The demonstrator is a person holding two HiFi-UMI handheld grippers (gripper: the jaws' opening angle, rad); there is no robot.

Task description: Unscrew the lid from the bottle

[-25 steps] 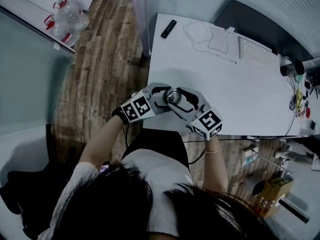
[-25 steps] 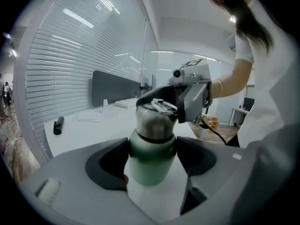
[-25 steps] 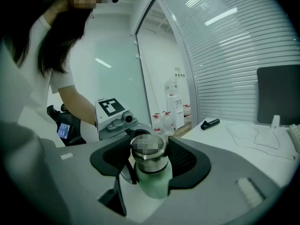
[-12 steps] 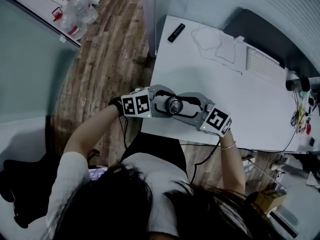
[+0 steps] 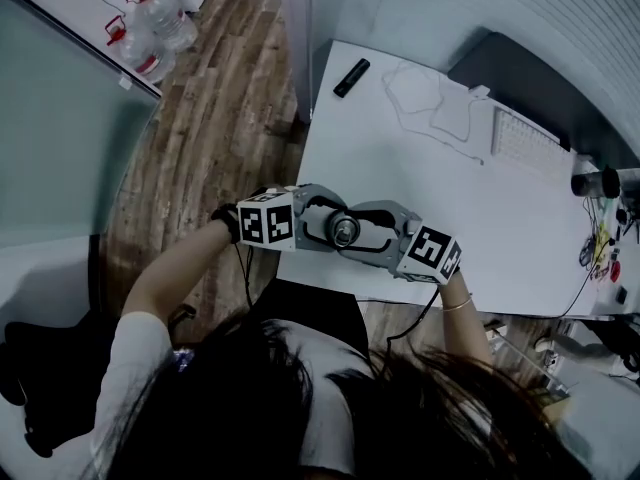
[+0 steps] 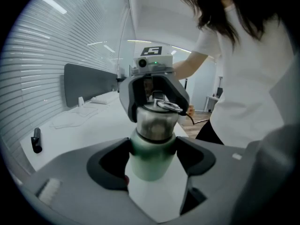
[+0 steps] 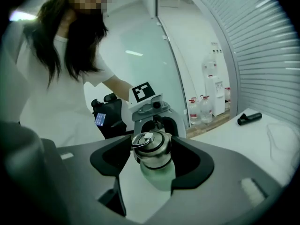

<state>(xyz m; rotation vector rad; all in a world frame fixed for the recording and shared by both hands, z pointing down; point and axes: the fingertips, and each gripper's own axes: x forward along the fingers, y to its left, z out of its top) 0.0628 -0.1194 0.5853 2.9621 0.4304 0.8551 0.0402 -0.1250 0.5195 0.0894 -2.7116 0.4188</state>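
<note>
Unscrewing is the step in hand, judging by the grips. The left tool (image 6: 153, 149) is clenched on the pale green body of the bottle (image 6: 150, 165), its jaws pressed to either side just under the shoulder. The right tool (image 7: 152, 156) is clamped on the metal lid (image 7: 150, 146), hugging the cap, whose loose ring lies on top. In the head view the bottle is at the near edge of the white surface (image 5: 420, 158), toward 7 o'clock of it, with the left tool reaching in from 9 o'clock and the right from 3 o'clock. Whether the base rests on the surface or hangs just above it I cannot tell. The lid looks fully seated on the neck with no gap showing, so little of the thread seems undone. The next move calls for the right tool to turn the lid about the bottle's axis while the left holds the body fixed, both grips firm enough that the smooth metal does not slip.
</note>
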